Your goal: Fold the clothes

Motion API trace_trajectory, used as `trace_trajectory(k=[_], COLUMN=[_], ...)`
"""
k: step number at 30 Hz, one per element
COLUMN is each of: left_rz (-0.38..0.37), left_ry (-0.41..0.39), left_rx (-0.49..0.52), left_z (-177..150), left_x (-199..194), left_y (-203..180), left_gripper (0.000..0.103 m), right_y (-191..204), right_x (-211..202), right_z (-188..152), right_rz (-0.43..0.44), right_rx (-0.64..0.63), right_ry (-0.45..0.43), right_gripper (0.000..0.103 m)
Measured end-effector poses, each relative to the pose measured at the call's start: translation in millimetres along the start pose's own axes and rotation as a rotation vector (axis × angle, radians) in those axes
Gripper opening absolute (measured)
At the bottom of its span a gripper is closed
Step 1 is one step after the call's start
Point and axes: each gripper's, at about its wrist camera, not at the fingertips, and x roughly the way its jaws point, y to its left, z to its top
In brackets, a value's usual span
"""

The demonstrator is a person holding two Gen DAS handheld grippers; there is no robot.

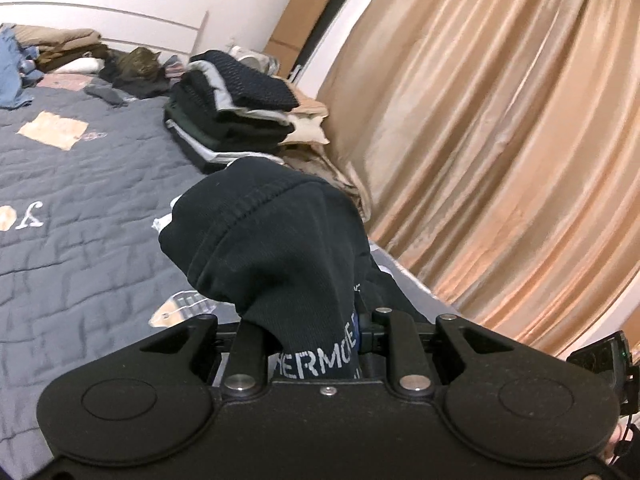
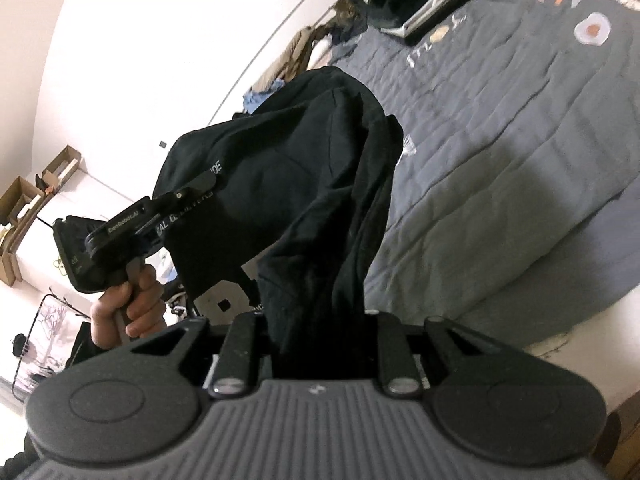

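Bed: grey quilt (image 1: 80,184) spreads under both grippers, with pale patches and lettering stitched on it.
Left gripper (image 1: 316,344): jaws stand narrow, clamped on a bunch of the black garment (image 1: 272,236); white lettering on the cloth shows right at the pinch.
Right gripper (image 2: 320,344): jaws likewise narrow, pinching another fold of the same garment (image 2: 320,184).
Garment: held off the quilt, hanging between the two grippers in a dark, bunched drape.
Hand (image 2: 128,308): in the right view, the person's left hand grips the handle of the left gripper (image 2: 200,188), whose tip is sunk in the cloth.
Stack (image 1: 232,108): folded dark and light clothes sit further up the bed, near the curtain side.
Loose clothes (image 1: 132,68): an unfolded heap lies beyond, by the white headboard (image 1: 120,24).
Curtain (image 1: 500,120): tan, pleated, alongside the bed.
Boxes (image 2: 24,216): cardboard, far off against the wall.
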Motion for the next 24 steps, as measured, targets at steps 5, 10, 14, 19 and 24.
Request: trace_trajectory(k=[5, 10, 14, 19, 24], left_rz=[-0.033, -0.056, -0.071, -0.088, -0.095], left_ry=[-0.005, 0.000, 0.006, 0.009, 0.027], left_rx=[0.015, 0.018, 0.018, 0.006, -0.001], left_z=[2, 6, 8, 13, 22], left_x=[17, 42, 61, 89, 128], left_y=[-20, -34, -43, -48, -49], left_gripper=[0.021, 0.021, 0.021, 0.021, 0.021], right_y=[1, -5, -9, -23, -37], right_x=[1, -5, 3, 10, 37], right_z=[-6, -4, 1, 20, 39], right_rz=[0.004, -0.005, -0.015, -0.026, -0.033], right_rx=[0.000, 0.003, 0.008, 0.017, 0.030], right_ry=[-0.004, -0.002, 0.003, 0.001, 0.009], right_gripper=[0.020, 0.020, 0.020, 0.020, 0.020])
